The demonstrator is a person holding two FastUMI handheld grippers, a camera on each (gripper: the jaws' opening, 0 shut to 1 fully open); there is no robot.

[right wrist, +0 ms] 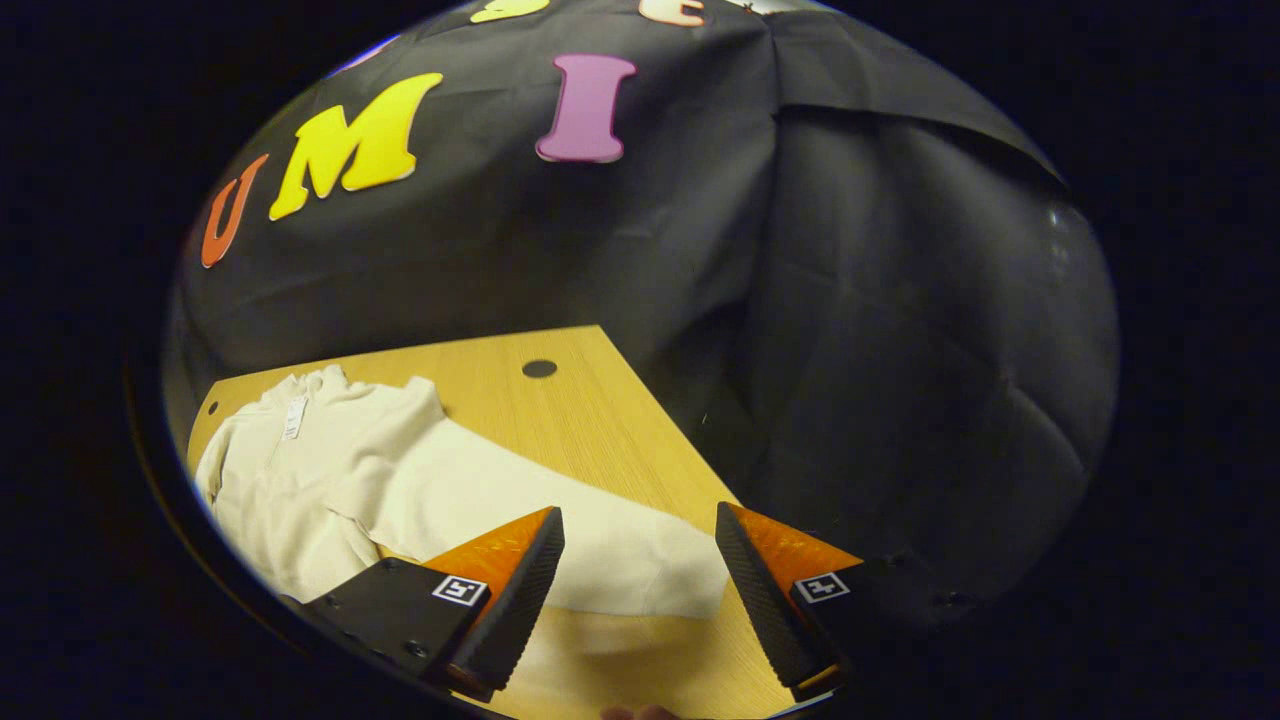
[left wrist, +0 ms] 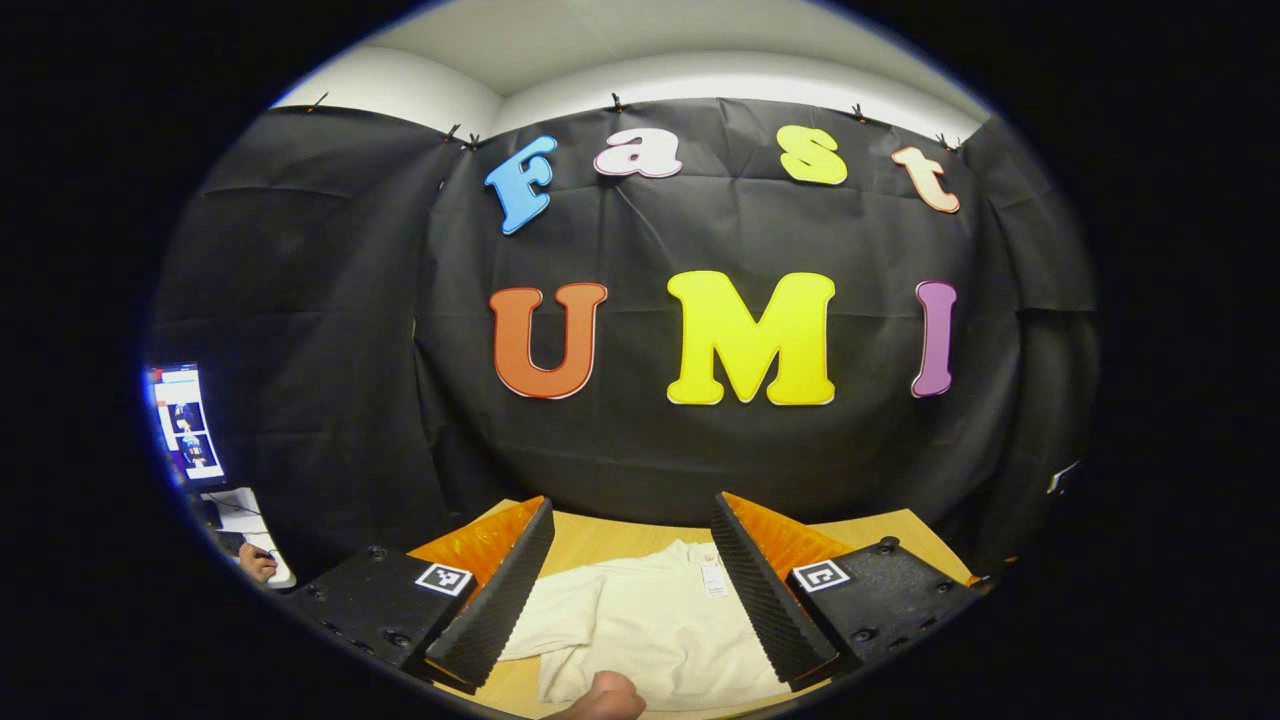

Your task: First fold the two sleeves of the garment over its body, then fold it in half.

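Note:
A cream long-sleeved garment (left wrist: 650, 625) lies flat on the wooden table (left wrist: 620, 540), collar and label toward the far wall. My left gripper (left wrist: 632, 668) hovers open above its body, nothing between the fingers. In the right gripper view the garment (right wrist: 300, 480) lies at the left, and one sleeve (right wrist: 560, 545) stretches out across the table (right wrist: 560, 410) toward me. My right gripper (right wrist: 645, 675) stands open just above the sleeve's cuff end, its jaws on either side of the cuff without touching it.
The black cloth wall closes the table's far and right sides. A round cable hole (right wrist: 539, 368) sits in the tabletop near the back. A screen (left wrist: 185, 425) and a person's hand (left wrist: 257, 565) show at the far left. A fingertip (left wrist: 605, 695) shows at the bottom edge.

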